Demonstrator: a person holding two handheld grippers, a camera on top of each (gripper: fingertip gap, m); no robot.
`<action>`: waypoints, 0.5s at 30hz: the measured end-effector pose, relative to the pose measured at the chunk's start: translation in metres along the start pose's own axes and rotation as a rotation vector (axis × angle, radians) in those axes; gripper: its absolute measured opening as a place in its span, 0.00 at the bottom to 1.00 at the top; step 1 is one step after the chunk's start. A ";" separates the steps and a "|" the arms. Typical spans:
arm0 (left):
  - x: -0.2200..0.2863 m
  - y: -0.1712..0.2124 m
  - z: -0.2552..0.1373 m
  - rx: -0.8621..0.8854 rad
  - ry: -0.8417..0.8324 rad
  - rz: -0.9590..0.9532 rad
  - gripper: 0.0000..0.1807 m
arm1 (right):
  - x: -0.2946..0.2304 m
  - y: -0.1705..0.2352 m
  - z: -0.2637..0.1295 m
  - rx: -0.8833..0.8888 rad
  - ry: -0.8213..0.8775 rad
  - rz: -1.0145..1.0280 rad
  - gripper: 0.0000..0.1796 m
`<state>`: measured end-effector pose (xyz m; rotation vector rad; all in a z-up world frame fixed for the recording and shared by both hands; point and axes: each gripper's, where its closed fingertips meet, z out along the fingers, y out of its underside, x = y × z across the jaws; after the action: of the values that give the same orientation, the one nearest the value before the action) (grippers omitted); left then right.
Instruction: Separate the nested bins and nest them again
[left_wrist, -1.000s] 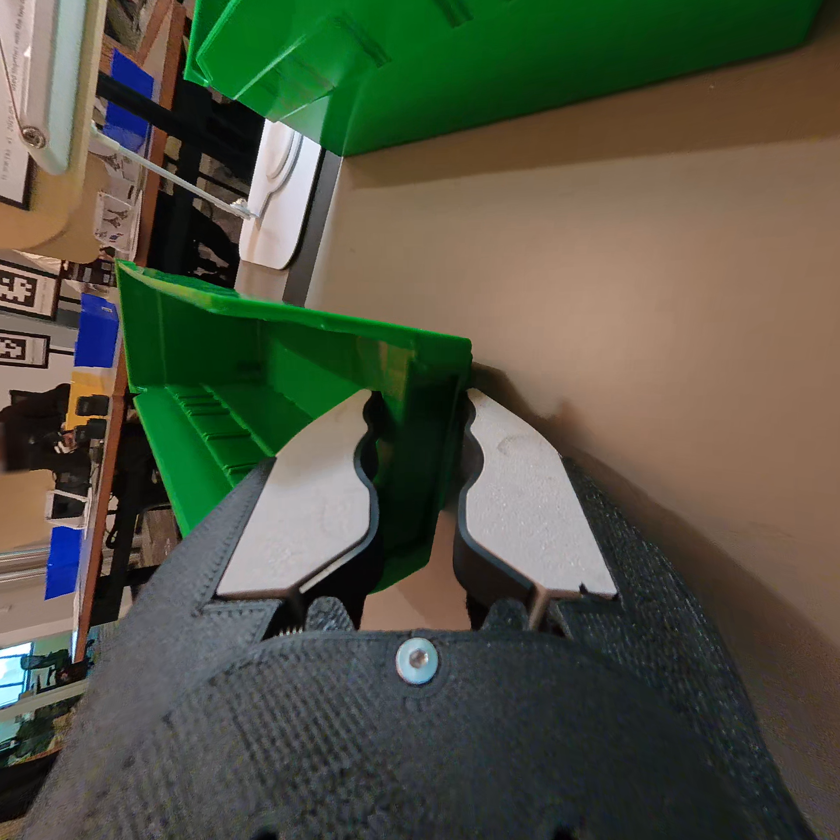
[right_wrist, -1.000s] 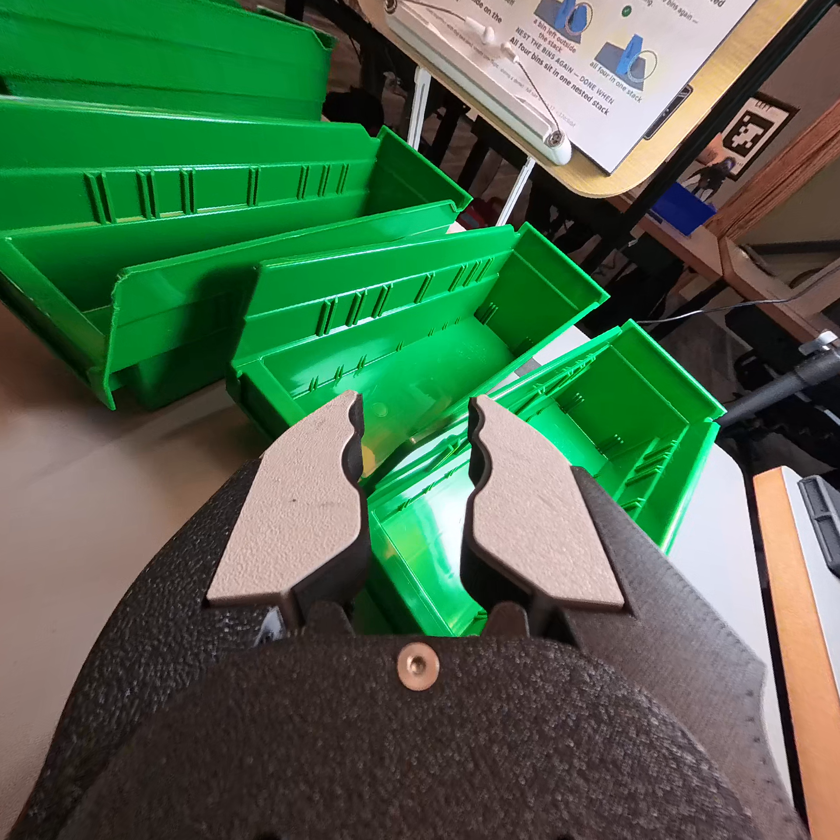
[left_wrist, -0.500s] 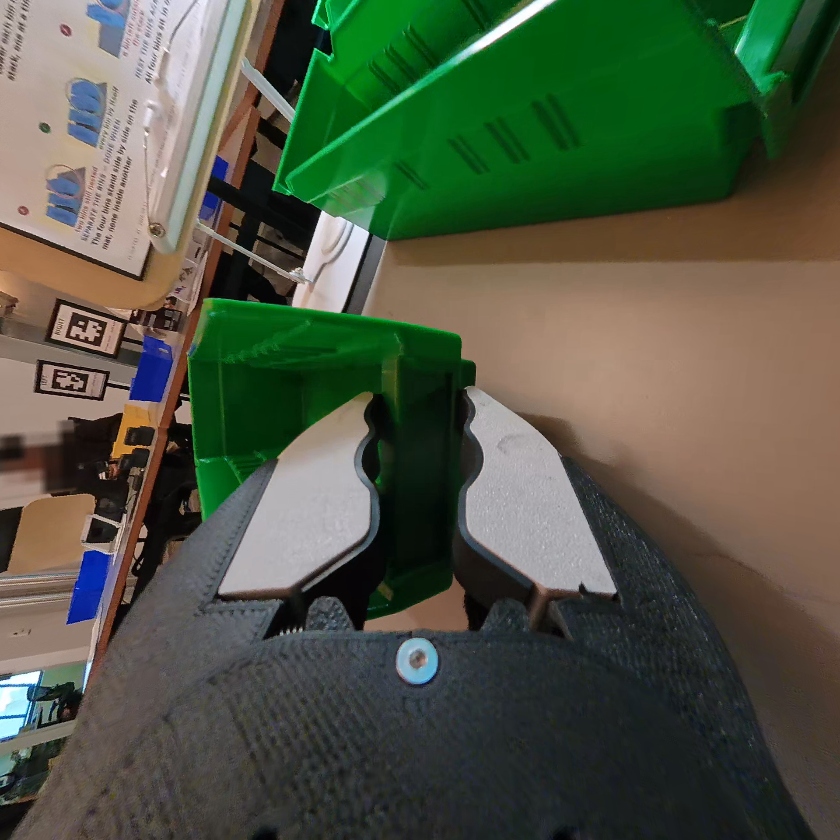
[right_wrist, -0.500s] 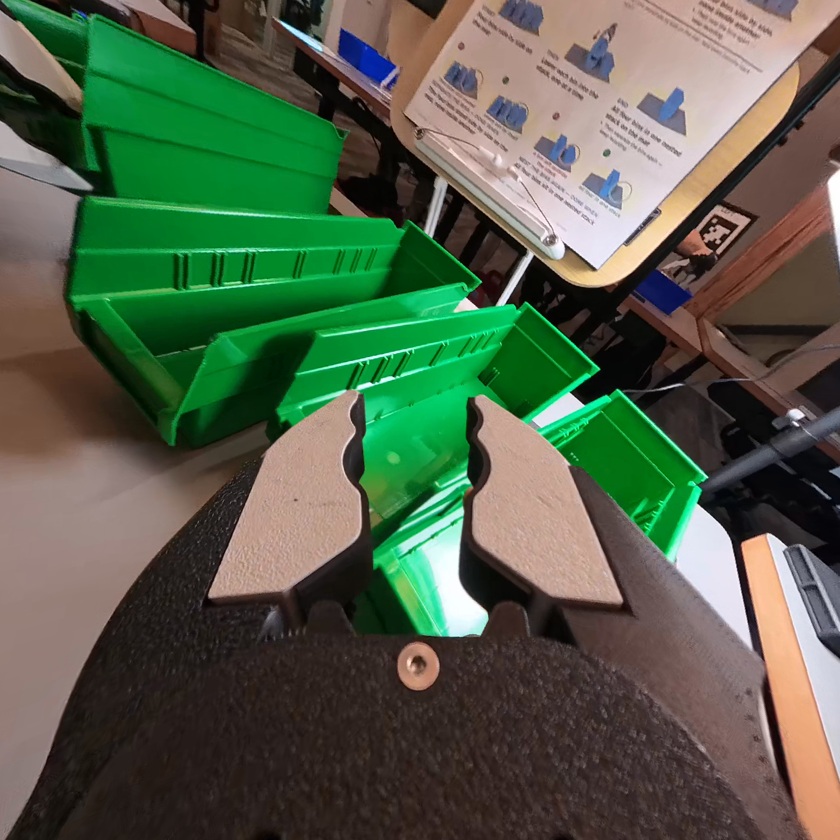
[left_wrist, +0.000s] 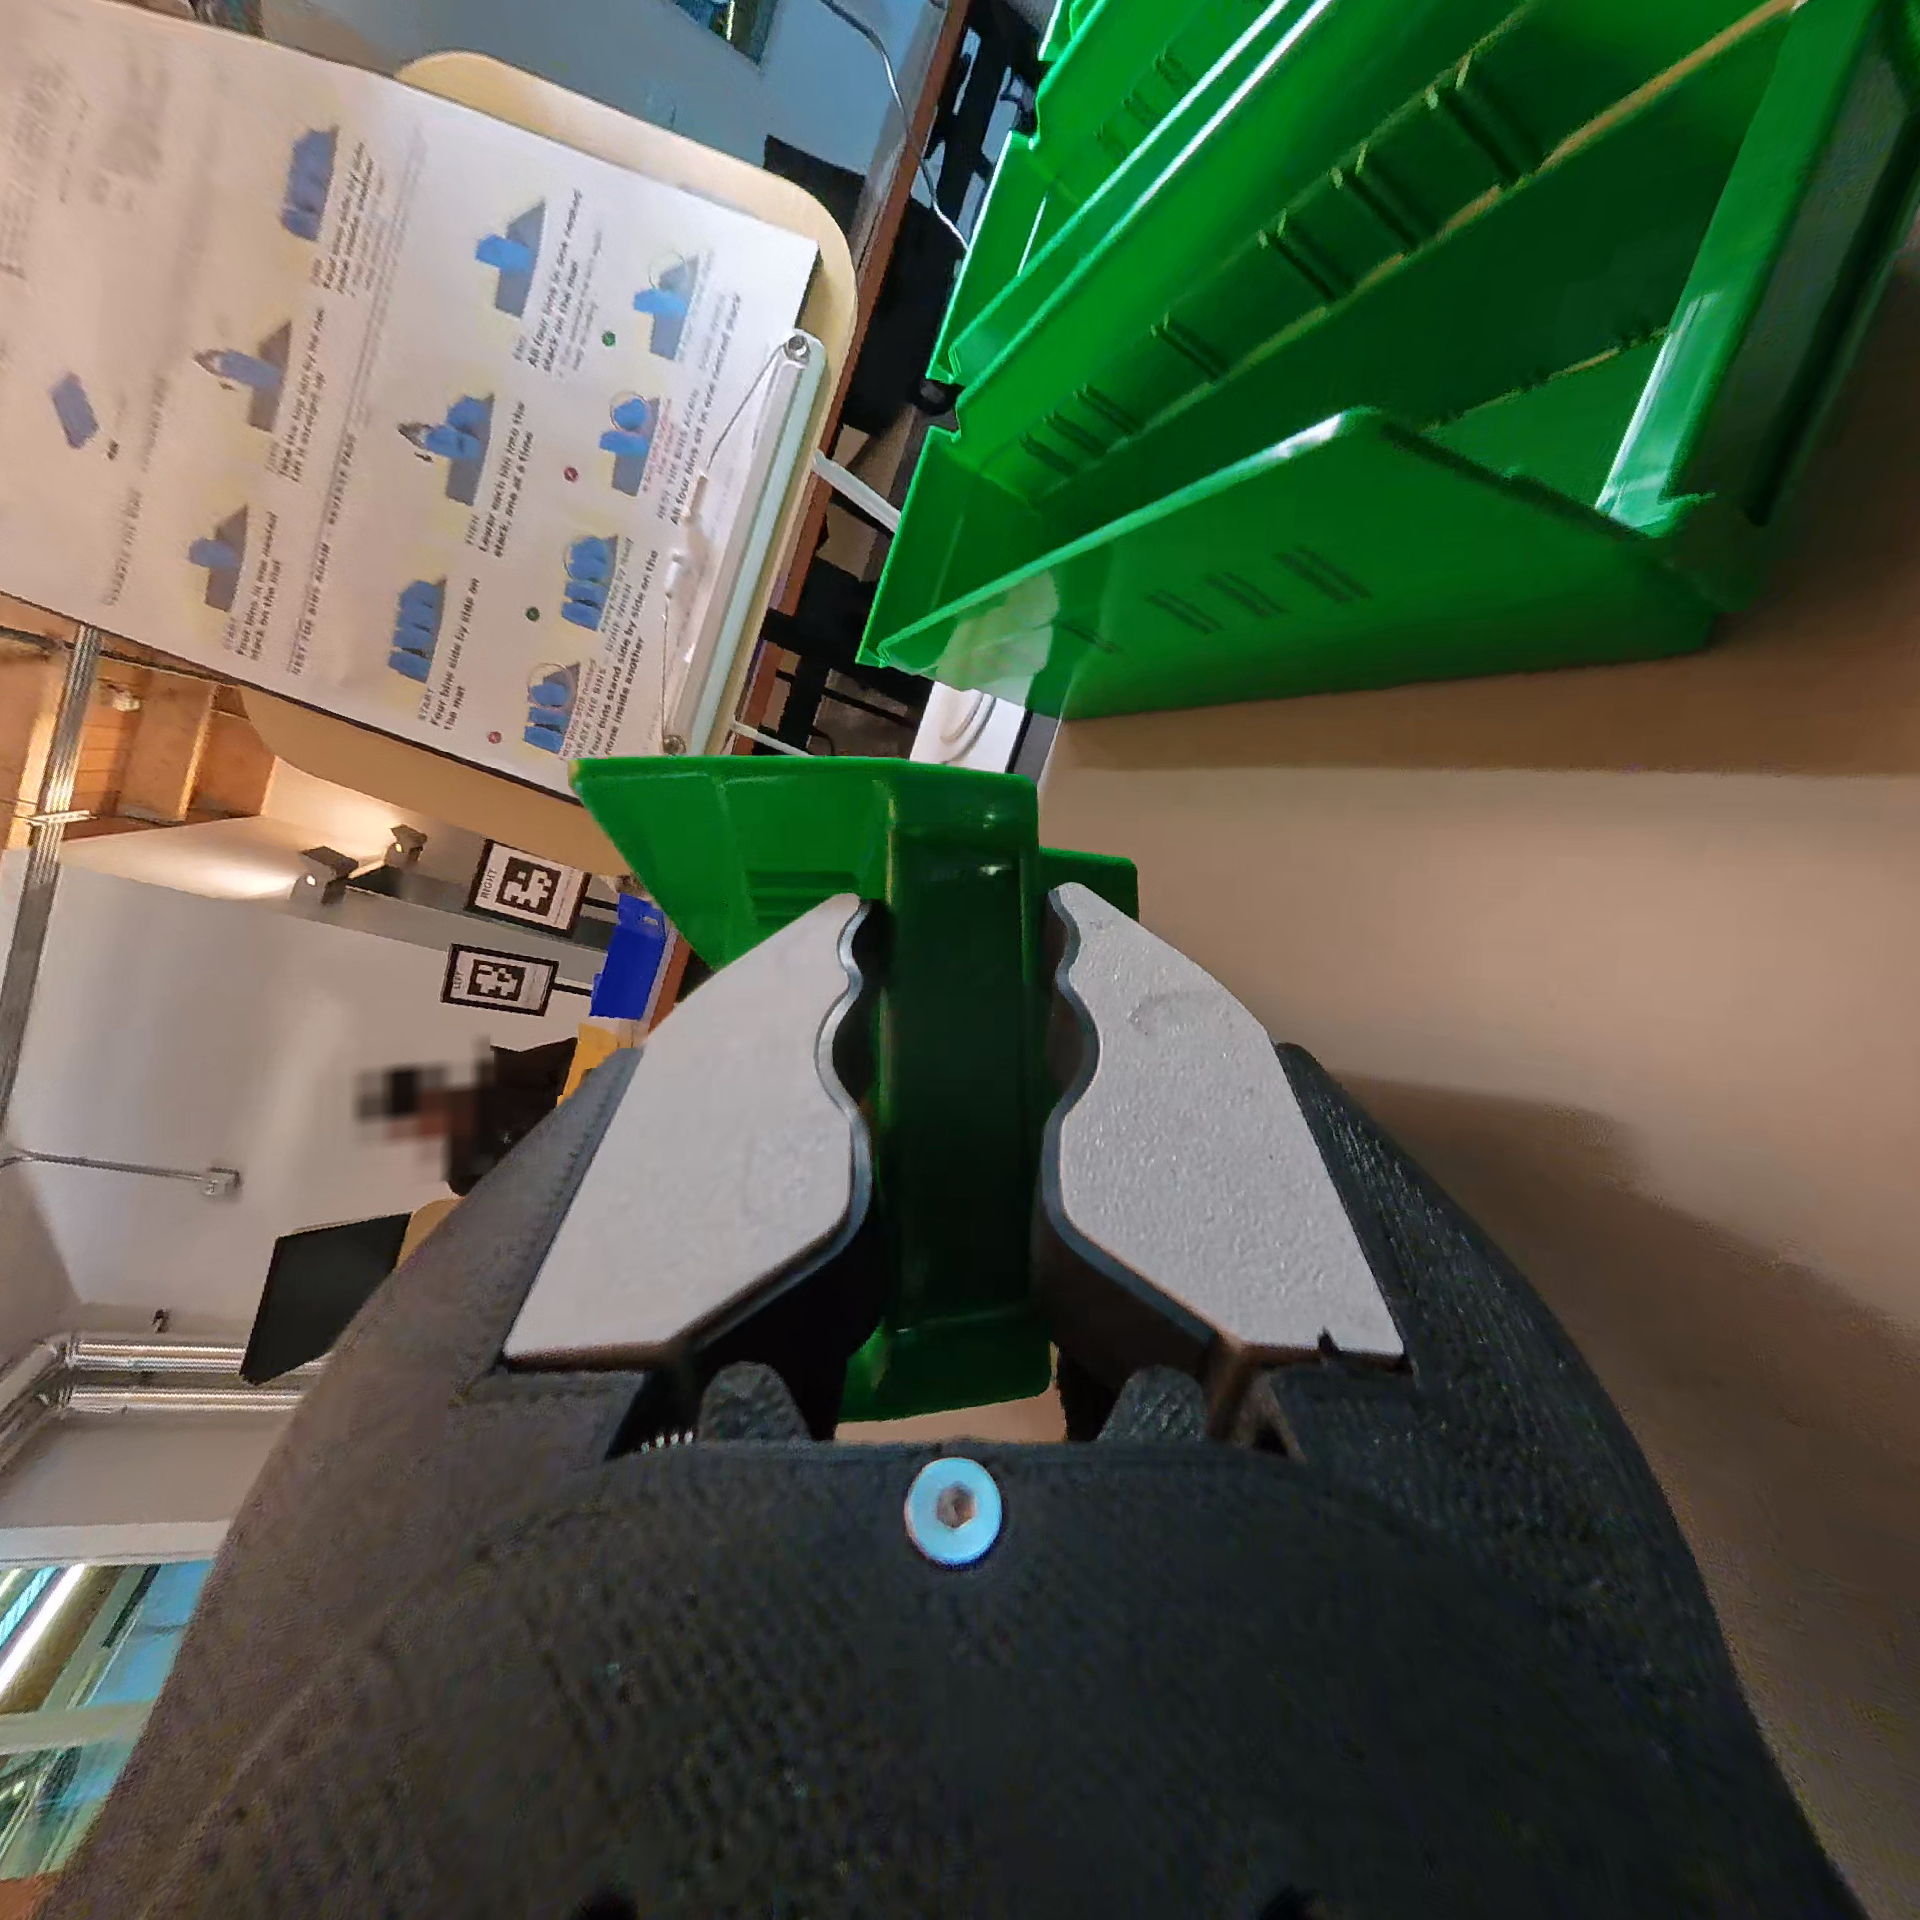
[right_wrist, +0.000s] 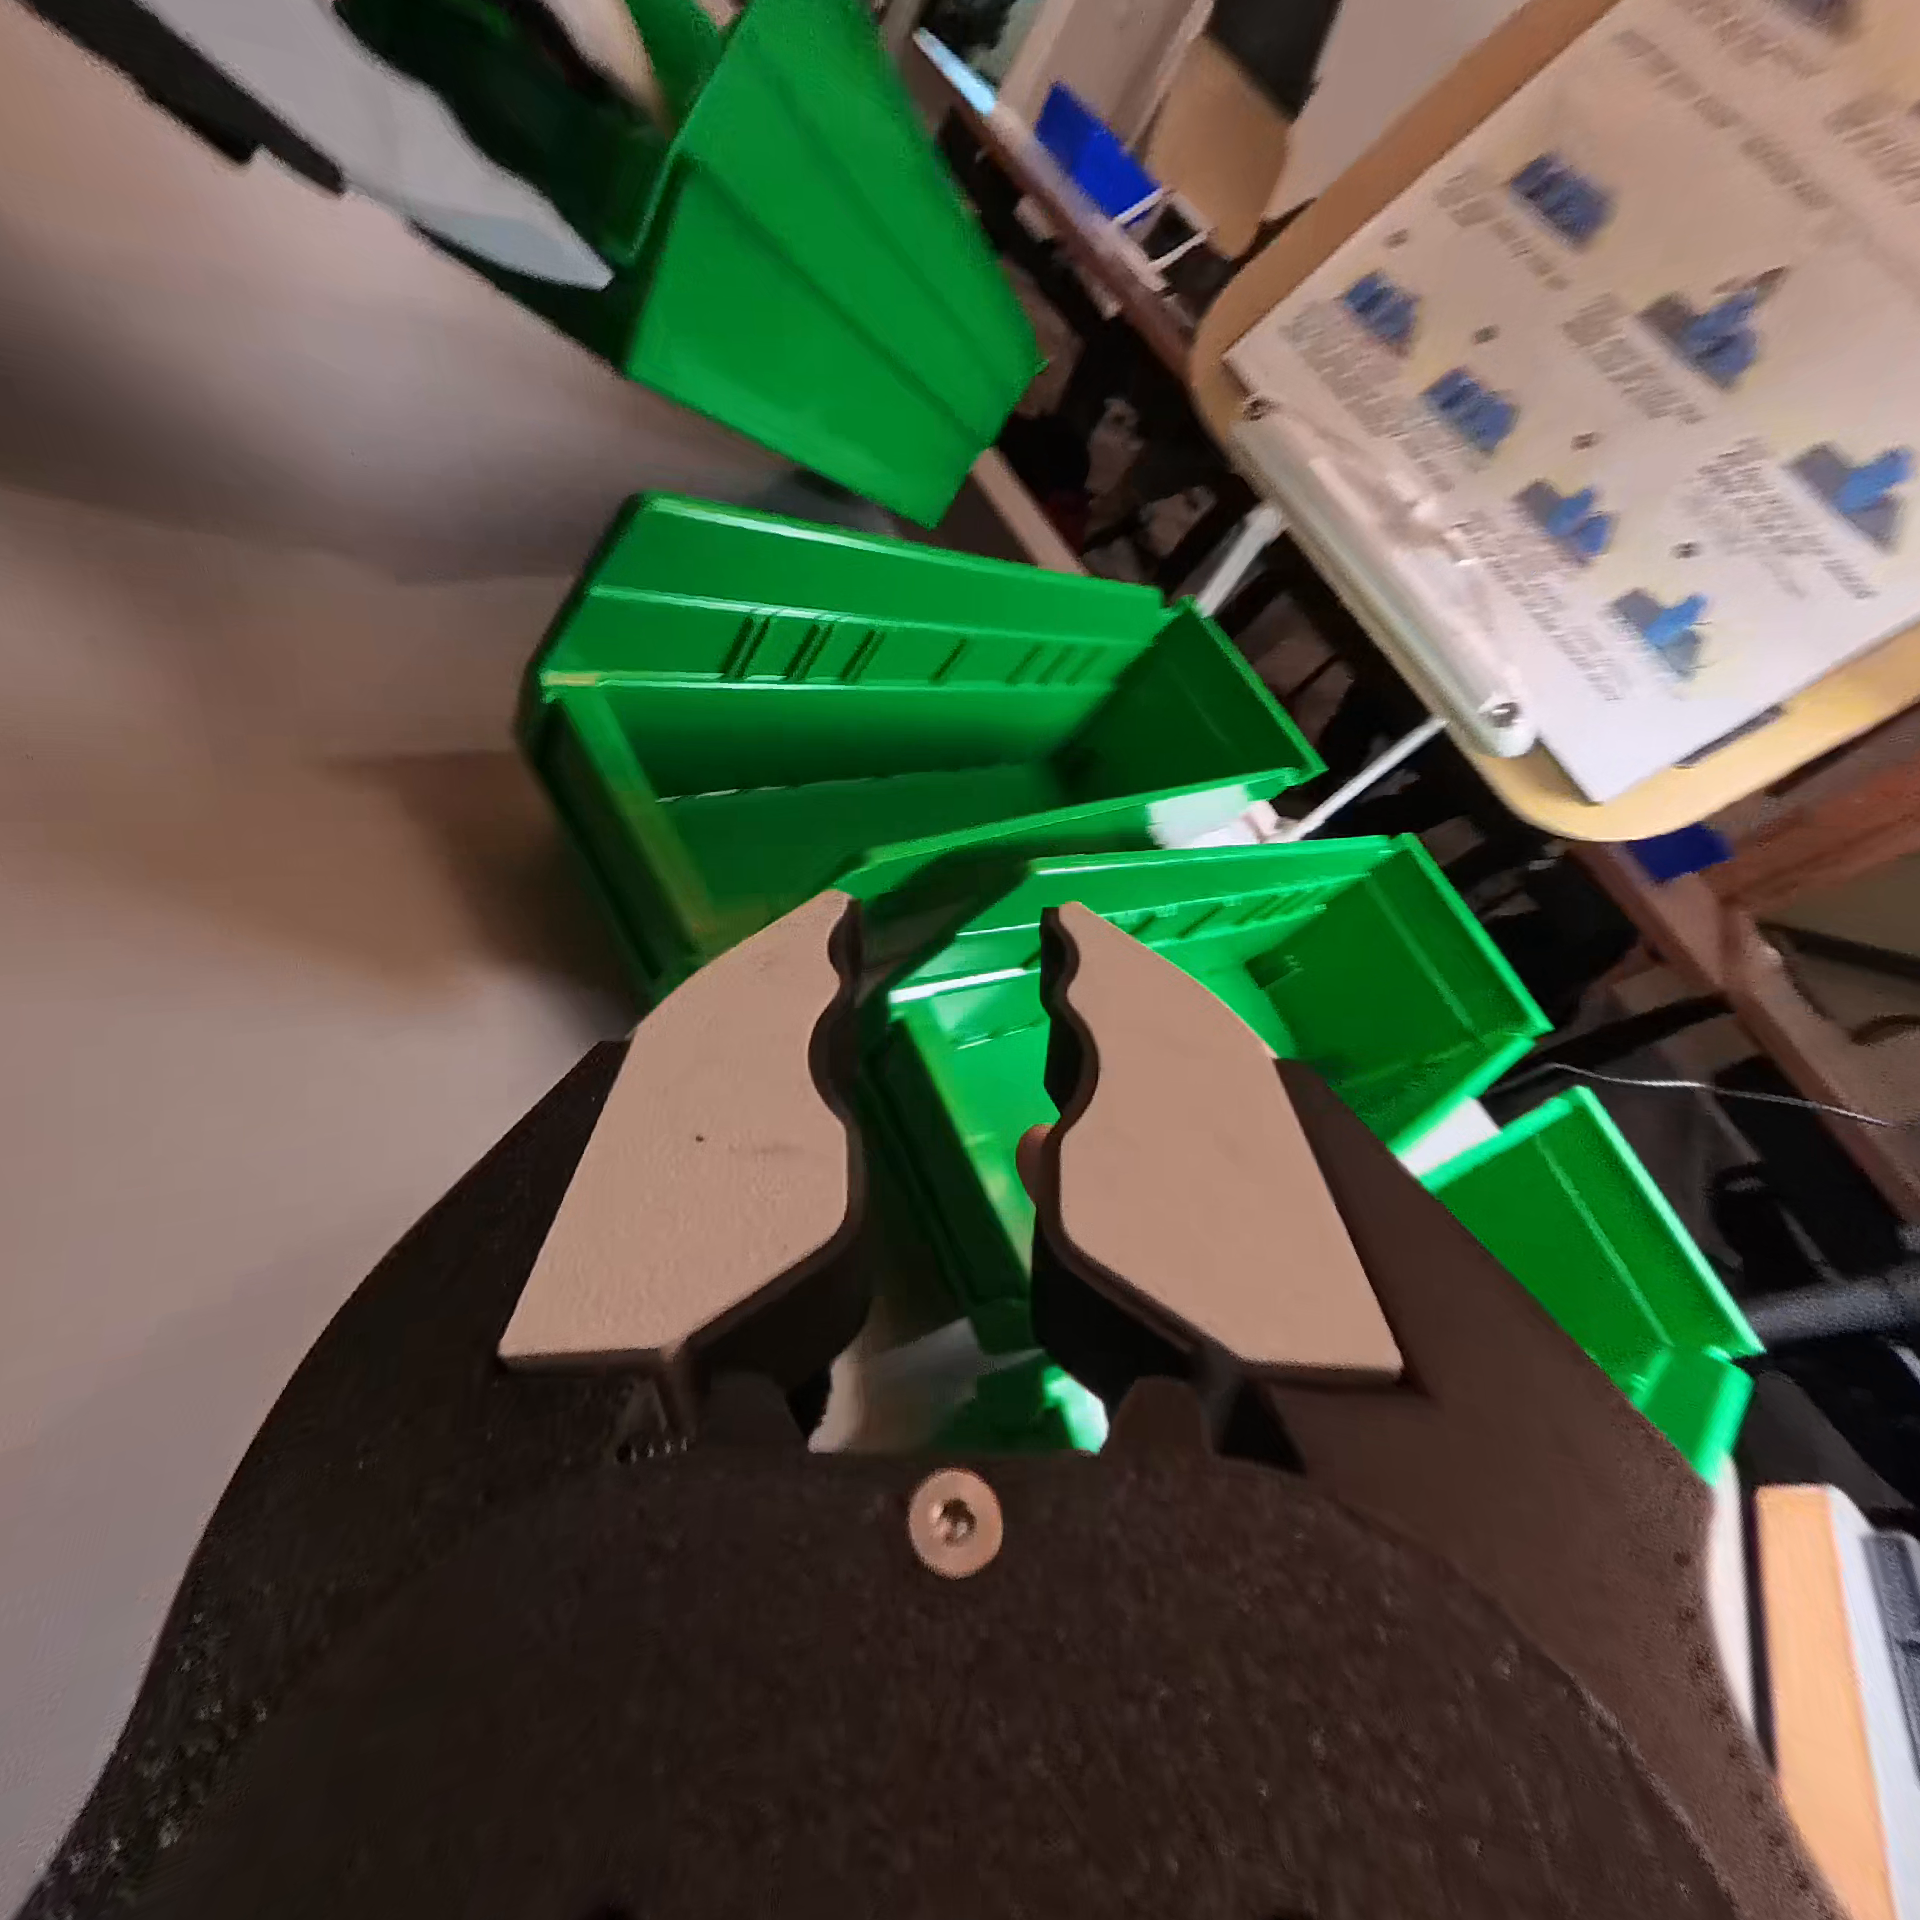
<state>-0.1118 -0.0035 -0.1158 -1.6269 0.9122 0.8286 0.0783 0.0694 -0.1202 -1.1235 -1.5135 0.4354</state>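
On left side, off the table: lifted bin, green, long and narrow. Clenched by its near end wall in left gripper, one finger inside, one outside. Long axis straight ahead of the fingers, far end toward instruction board. Seen from right wrist view as tilted green body at upper left, well apart from the rest.

On table, centre: open bin, empty, upright, long axis toward the far right.

Just beside it, right: near bin, near end wall gripped between the fingers of right gripper. Picture blurred, contact judged rather than crisp.

Lower right, at table edge: fourth bin, loose.

Condition: all four apart, separation apparently done, re-nesting due.

Handling note: for nesting, probably lifted bin rightward and down into open bin, long axes first brought parallel, now visibly skewed. Left gripper the nearer to that job, already loaded; right gripper better placed to steady near bin.
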 end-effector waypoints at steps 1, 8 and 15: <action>0.001 -0.002 -0.001 0.003 0.007 -0.002 0.16 | -0.008 0.003 0.004 -0.022 -0.036 0.005 0.19; 0.022 0.004 -0.009 -0.081 0.133 0.051 0.17 | -0.053 0.028 0.036 -0.173 -0.214 0.284 0.25; 0.032 0.021 -0.009 -0.122 0.178 0.078 0.17 | -0.060 0.026 0.063 -0.164 -0.155 0.425 0.20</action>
<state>-0.1147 -0.0209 -0.1506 -1.8026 1.0732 0.8152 0.0261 0.0516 -0.1919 -1.5804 -1.4600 0.7096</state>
